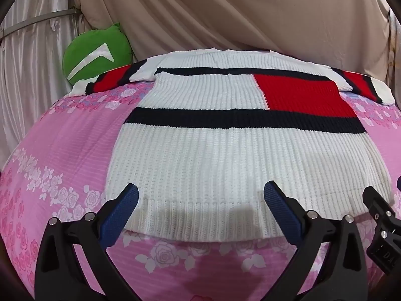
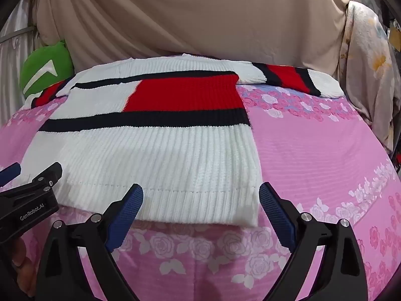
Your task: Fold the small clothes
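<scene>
A white knitted sweater (image 1: 225, 155) with black stripes and a red block lies flat on the pink floral bedsheet (image 1: 62, 145), sleeves spread out at the far end. My left gripper (image 1: 201, 195) hovers open over the near hem, left of centre, with nothing between its blue pads. In the right wrist view the same sweater (image 2: 155, 155) fills the left half. There my right gripper (image 2: 200, 195) is open over the hem's near right corner, nothing pinched. Each gripper shows at the edge of the other's view: the right gripper (image 1: 383, 223), the left gripper (image 2: 30, 193).
A green round cushion (image 1: 97, 52) leans against the draped beige curtain (image 1: 238, 12) at the far left. A floral cloth (image 2: 368, 75) hangs at the far right. Bare pink sheet (image 2: 313, 150) stretches to the sweater's right. A person's hand (image 2: 22, 271) shows at lower left.
</scene>
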The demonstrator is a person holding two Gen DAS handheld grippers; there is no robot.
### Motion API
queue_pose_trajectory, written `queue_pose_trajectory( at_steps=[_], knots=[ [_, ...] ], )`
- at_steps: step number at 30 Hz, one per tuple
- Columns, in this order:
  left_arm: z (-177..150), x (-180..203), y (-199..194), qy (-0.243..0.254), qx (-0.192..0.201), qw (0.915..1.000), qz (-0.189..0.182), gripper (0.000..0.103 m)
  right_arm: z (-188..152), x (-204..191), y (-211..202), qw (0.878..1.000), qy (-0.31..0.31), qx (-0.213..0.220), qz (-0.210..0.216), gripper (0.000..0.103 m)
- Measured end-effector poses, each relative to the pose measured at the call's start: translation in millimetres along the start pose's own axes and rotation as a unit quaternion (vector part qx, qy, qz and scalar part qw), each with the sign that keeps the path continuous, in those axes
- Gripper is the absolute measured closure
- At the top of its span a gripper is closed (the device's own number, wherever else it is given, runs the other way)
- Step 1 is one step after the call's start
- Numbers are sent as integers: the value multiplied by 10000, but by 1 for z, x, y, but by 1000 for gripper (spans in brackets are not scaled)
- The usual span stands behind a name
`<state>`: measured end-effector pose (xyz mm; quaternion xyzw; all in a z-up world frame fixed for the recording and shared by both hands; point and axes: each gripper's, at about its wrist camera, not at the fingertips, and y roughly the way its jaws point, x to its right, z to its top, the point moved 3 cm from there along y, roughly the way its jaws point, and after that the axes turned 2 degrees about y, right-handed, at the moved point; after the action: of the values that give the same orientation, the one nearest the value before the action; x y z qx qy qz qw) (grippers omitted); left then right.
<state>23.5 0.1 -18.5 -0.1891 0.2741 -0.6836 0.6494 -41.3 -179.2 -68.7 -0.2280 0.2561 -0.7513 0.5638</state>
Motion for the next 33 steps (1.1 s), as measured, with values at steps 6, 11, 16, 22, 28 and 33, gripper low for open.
queue_pose_trajectory(
  at_steps=[6, 11, 16, 22, 28, 33],
  knots=[
    [1, 4, -5, 119, 76, 9999, 78, 5, -4, 3, -5, 10000, 37, 24, 29, 11],
    [0, 9, -14, 139, 55, 9999, 58, 5, -9, 3, -11, 9997, 225, 1, 120, 11],
    [-3, 9, -14, 126, 20, 9999, 39, 5, -6, 5, -7, 9994, 289, -95, 178, 11],
    [-5, 10, -12, 192, -43, 9998, 73, 5, -7, 3, -6, 9996, 221, -130, 93, 11],
    [-7, 10, -10, 214, -48, 9997, 97, 5, -8, 2, -6, 9996, 225, -112, 88, 11],
    [-8, 9, -9, 216, -36, 9997, 110, 5, -7, 2, -6, 9996, 225, -117, 92, 11]
  ],
)
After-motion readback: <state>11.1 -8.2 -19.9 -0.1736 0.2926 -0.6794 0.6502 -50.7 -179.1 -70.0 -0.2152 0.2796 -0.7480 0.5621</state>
